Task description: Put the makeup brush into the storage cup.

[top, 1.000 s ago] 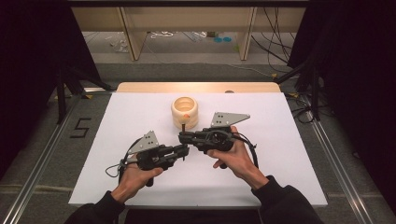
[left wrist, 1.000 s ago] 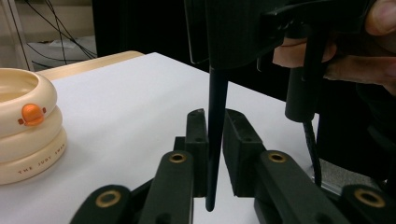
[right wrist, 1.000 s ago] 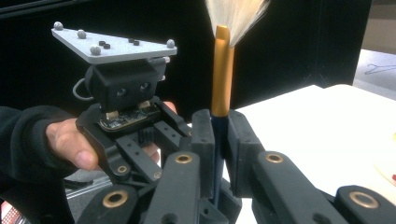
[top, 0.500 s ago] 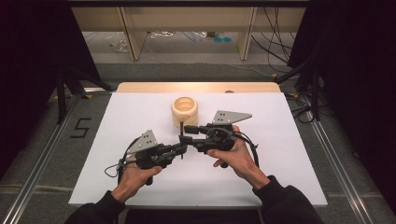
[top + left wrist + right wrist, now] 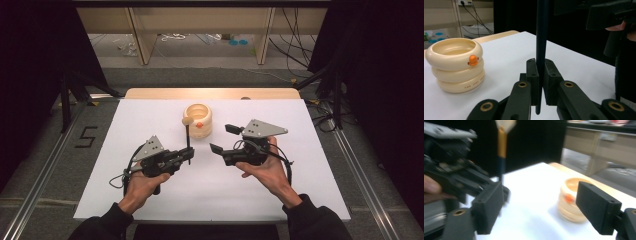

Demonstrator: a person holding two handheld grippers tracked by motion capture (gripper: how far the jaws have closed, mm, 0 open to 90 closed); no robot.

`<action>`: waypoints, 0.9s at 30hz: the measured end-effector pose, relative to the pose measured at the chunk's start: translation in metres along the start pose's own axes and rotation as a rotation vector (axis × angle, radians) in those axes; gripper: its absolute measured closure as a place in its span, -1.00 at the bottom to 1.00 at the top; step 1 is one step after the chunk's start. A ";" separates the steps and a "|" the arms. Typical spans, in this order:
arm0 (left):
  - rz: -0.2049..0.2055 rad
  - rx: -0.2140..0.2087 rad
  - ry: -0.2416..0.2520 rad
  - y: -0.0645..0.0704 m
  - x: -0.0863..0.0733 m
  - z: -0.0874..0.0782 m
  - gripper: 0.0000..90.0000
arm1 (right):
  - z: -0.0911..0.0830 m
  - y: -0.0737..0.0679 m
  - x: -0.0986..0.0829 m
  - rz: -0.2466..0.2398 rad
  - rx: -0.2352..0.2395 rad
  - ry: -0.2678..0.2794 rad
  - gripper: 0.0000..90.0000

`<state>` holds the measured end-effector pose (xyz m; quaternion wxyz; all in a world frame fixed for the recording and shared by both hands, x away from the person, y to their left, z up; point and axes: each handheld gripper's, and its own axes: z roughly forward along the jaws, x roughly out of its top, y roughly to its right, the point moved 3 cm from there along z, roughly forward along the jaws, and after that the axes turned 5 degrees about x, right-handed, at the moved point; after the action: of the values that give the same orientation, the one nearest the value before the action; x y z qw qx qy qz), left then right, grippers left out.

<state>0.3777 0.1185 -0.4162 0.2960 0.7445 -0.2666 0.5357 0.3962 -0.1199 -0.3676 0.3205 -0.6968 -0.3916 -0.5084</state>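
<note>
Under both grippers, white table [image 5: 150,125] is lying bare. Cream ringed cup [image 5: 198,121] is standing just ahead of them. Right gripper [image 5: 224,138] is gaping, unloaded. Left gripper [image 5: 188,155] is clenching upright dark stick [image 5: 541,37], cream-tipped.

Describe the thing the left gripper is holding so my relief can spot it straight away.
On the white table, just in front of the cream ring-stacked cup, the left gripper is clamped on a thin dark stick. It stands upright, with a pale rounded tip; nothing else there is slender and vertical.
</note>
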 end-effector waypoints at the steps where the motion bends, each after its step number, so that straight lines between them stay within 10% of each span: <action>1: 0.008 0.002 0.001 -0.001 0.000 0.000 0.87 | -0.004 0.002 -0.003 -0.003 -0.018 0.000 -0.53; 27: 0.019 0.139 0.044 -0.039 0.009 0.019 0.87 | -0.056 0.009 -0.056 0.029 -0.174 -0.040 -0.62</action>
<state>0.4202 0.1312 -0.4183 0.2444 0.7486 -0.2295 0.5720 0.3690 -0.1842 -0.4064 0.2583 -0.7376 -0.3423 -0.5216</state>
